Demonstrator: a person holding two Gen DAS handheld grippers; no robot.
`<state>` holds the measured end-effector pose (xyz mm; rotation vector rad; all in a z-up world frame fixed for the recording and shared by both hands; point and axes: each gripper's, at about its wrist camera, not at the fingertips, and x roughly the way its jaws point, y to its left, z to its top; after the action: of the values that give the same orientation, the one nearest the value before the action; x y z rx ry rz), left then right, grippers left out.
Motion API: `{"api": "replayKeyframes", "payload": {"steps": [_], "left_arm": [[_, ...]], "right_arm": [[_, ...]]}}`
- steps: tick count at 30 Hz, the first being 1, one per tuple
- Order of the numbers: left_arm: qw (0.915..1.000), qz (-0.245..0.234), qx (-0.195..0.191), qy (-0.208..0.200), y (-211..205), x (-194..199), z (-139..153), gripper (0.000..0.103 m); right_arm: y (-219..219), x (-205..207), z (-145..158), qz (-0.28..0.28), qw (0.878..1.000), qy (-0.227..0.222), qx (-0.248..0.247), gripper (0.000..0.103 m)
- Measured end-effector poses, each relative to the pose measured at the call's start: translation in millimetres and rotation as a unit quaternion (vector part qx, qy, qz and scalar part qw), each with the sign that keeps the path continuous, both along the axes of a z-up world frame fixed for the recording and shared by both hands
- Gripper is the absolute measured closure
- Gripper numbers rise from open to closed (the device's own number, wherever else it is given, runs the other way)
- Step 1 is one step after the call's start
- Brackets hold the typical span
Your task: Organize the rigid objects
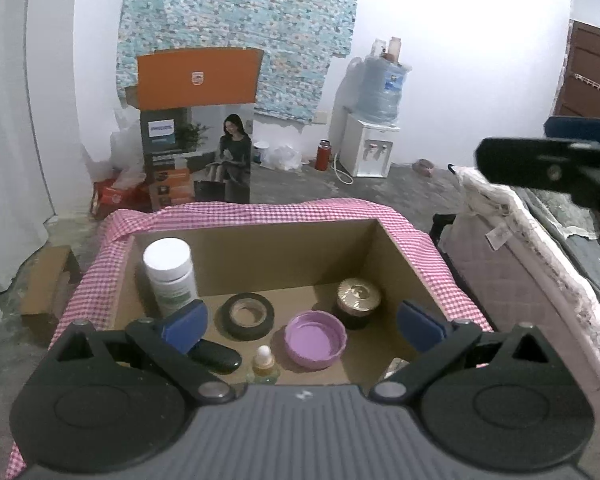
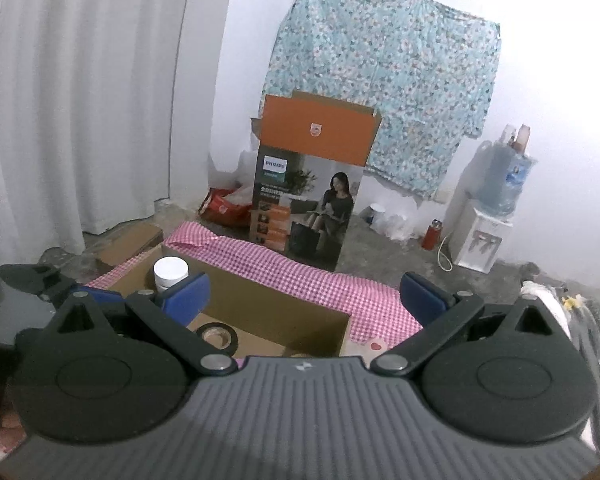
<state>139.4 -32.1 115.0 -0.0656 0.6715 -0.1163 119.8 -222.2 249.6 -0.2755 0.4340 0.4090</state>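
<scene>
An open cardboard box [image 1: 284, 256] stands on a pink checked cloth [image 1: 260, 212]. In it are a white bottle [image 1: 168, 276], a black tape roll [image 1: 246, 316], a purple lid [image 1: 315, 340], a gold-topped dark jar [image 1: 358, 302], a small dropper bottle [image 1: 263, 364] and a black oblong thing [image 1: 216, 356]. My left gripper [image 1: 302, 326] hovers open above the box's near side with nothing between its fingers. My right gripper [image 2: 304, 296] is open and empty too, above the box [image 2: 276, 312], where the white bottle [image 2: 171, 272] and tape roll [image 2: 216, 336] show.
A tall printed carton [image 1: 198, 132] stands behind the box. A water dispenser [image 1: 370, 148] and red flask [image 1: 322, 155] are by the far wall. A mattress edge [image 1: 532, 264] runs along the right, curtains [image 2: 80, 100] hang on the left, and flat cardboard [image 1: 48, 280] lies on the floor.
</scene>
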Motion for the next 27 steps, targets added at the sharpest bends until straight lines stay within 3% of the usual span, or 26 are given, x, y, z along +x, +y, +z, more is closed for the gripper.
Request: {"api": "replayKeyframes", "payload": {"steps": [14,18,27], "left_arm": [[0.9999,0.009,0.002,0.009,20.5,-2.3,-11.8,0.000],[0.9996,0.009,0.023,0.010,22.8,-6.7,-15.0,0.000],[0.9946,0.031,0.094,0.034,26.8,-31.6,-32.5,0.000]], "right_arm": [[4.8,-24.5,9.4,-0.013,1.000,0.005,0.006,0.001],[6.5,-32.8,4.0,-0.028,1.000,0.001,0.013,0.001],[3.5,-39.7,-70.2,-0.096,0.989,0.082,0.080,0.001]]}}
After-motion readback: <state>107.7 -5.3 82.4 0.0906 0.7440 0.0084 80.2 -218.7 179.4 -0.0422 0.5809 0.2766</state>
